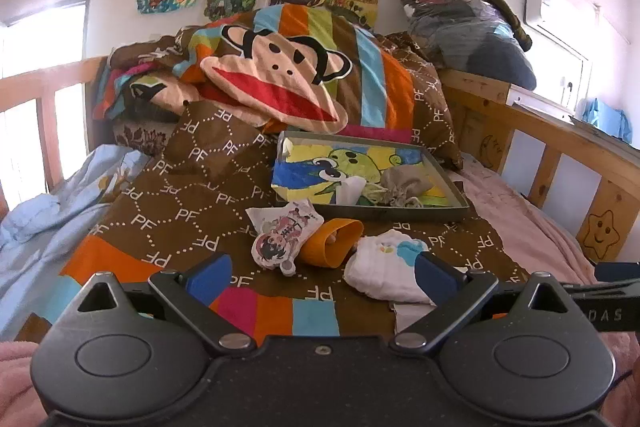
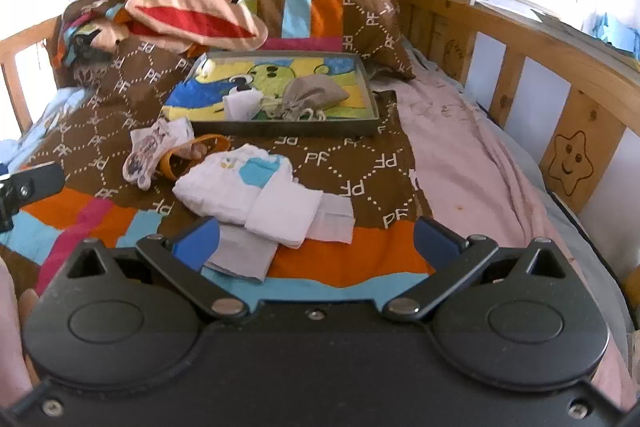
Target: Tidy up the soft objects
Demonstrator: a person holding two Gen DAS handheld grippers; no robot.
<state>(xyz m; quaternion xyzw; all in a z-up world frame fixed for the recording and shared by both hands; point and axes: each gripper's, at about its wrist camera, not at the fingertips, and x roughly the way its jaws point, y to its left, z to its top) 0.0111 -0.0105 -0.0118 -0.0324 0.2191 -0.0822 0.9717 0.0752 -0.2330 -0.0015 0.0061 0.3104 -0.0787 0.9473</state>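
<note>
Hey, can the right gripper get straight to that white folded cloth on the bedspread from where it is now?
Probably yes. The right gripper is open, holding nothing, and the white folded cloth lies just ahead of its fingers with nothing on top or between.

Open stretch of brown quilt (image 2: 360,167) between the white cloth bundle (image 2: 236,183) and the tray (image 2: 280,129), wide enough for a pass from the right. Bare pink sheet (image 2: 472,163) along the wooden rail (image 2: 560,115), unobstructed. Left of centre, crowded: printed pouch (image 1: 280,239), orange ring (image 1: 332,243) and white bundle nearly touching. Tray floor partly taken by a grey drawstring bag (image 1: 404,183) and a white packet (image 1: 350,189). Behind the tray, blocked by heaped monkey bedding (image 1: 280,83).
</note>
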